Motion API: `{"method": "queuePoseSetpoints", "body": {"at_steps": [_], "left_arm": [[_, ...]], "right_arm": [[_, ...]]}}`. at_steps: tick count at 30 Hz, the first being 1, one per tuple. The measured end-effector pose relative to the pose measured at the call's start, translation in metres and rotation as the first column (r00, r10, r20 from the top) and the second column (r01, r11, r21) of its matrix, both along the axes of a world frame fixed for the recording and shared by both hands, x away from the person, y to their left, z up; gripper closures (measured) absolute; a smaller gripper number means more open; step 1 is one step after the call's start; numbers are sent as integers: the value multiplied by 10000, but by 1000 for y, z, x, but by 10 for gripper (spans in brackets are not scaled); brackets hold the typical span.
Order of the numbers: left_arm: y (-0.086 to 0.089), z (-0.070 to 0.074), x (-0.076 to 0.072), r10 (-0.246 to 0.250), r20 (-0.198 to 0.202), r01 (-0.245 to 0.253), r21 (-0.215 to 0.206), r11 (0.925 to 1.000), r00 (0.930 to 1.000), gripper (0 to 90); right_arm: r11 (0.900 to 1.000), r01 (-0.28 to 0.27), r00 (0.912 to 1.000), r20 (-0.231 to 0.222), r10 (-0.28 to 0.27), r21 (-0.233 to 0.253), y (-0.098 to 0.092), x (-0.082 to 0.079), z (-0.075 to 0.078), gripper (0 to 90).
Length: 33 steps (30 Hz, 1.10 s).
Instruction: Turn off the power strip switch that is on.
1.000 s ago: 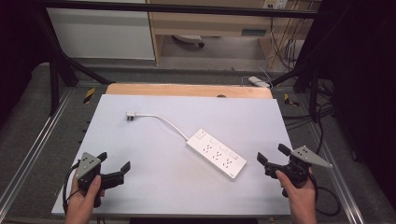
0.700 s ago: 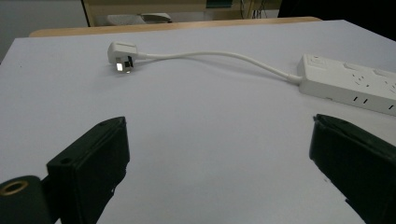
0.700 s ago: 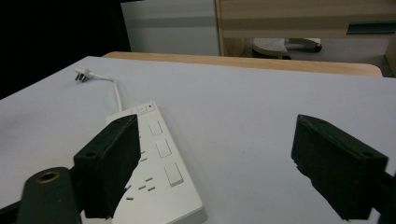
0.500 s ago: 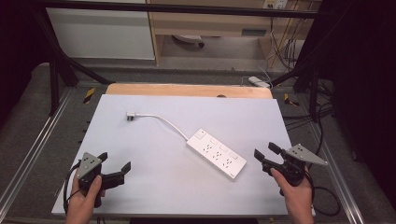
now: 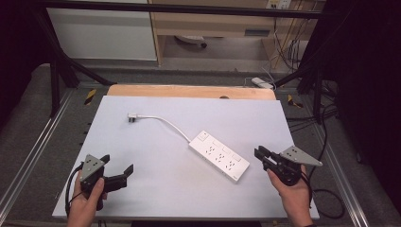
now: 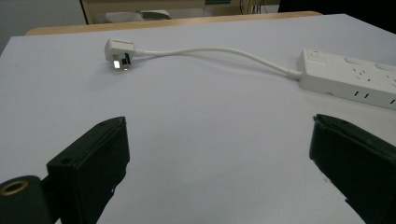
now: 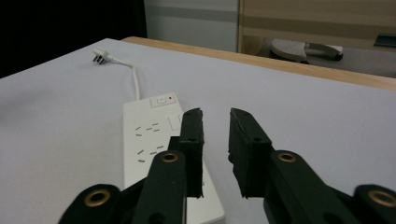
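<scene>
One wide desk (image 5: 156,189) carries everything we see; it has a pale white top and a wooden strip (image 5: 189,91) along its far edge. Around it we see a grey floor (image 5: 28,123), black frame bars, a light wooden cabinet (image 5: 213,23) behind the desk and cables hanging at the far right.

On the desk lies a white power strip (image 5: 219,155), a little right of the middle and turned on a diagonal. It has a switch at its far end and rows of sockets. Its white cord (image 5: 165,122) curves away to the far left and ends in a white plug (image 5: 133,117) that lies flat on the desk, well apart from the strip.

The left tongs (image 5: 116,170) are at the near left corner, held by a hand (image 5: 85,208). Their jaws stand wide apart and hold nothing; in the left gripper view we see bare desk between them.

The right tongs (image 5: 261,154) are at the near right, held by the other hand (image 5: 295,196), just beside the near end of the power strip. Their jaws are close together, with a narrow gap, and they grip nothing.
</scene>
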State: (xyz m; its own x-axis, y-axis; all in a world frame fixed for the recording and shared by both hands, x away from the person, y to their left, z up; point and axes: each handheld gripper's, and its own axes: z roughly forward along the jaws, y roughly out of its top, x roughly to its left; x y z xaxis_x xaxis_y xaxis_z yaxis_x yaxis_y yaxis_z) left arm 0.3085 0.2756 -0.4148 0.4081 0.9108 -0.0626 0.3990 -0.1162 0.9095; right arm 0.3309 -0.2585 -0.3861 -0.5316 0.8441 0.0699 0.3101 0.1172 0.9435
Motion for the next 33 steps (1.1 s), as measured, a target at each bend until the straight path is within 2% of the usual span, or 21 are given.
{"method": "queuePoseSetpoints", "body": {"at_steps": [2, 7, 12, 23, 30, 33], "left_arm": [[0, 0, 0, -9, -20, 9, 18, 10000, 10000, 50], [1, -1, 0, -8, -39, 7, -117, 9999, 10000, 51], [0, -1, 1, -1, -64, 0, -66, 10000, 10000, 51], [-2, -3, 1, -10, -145, 9, -43, 10000, 9999, 51], [-2, -3, 1, -63, -108, 62, -49, 10000, 9999, 51], [-3, -3, 1, -91, -110, 91, -25, 10000, 9999, 51]], "right_arm": [[9999, -170, 9998, -55, 170, 12, 6, 5, -2, 850], [9999, -122, 9996, -245, 123, 30, 14, 17, -6, 900], [9997, -247, 9992, -314, 244, -90, 18, 20, -10, 900], [9988, -442, 9952, -886, 423, -193, 20, 24, -16, 900], [9981, -521, 9891, -1398, 470, -331, 22, 27, -19, 900], [9977, -559, 9877, -1482, 498, -377, 22, 28, -20, 900]]}}
